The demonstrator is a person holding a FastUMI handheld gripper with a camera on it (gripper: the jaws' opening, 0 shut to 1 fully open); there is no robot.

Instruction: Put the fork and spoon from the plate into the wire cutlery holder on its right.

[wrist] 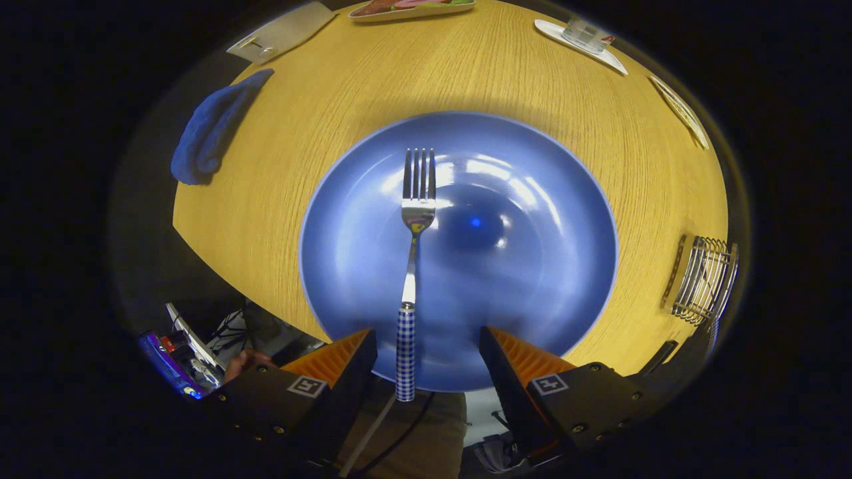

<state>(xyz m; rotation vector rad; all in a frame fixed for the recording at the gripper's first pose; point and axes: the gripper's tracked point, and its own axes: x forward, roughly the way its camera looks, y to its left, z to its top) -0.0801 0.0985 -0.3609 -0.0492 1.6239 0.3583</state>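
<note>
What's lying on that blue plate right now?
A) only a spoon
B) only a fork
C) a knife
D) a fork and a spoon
B: the blue plate holds just a fork, its checked handle lying between the open fingers of the hand-held gripper, neither finger touching it.

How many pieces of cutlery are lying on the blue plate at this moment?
1. A fork lies on the blue plate, its checked handle overhanging the near rim between the fingers of the open tool, closer to one finger. I see no spoon on the plate.
</note>
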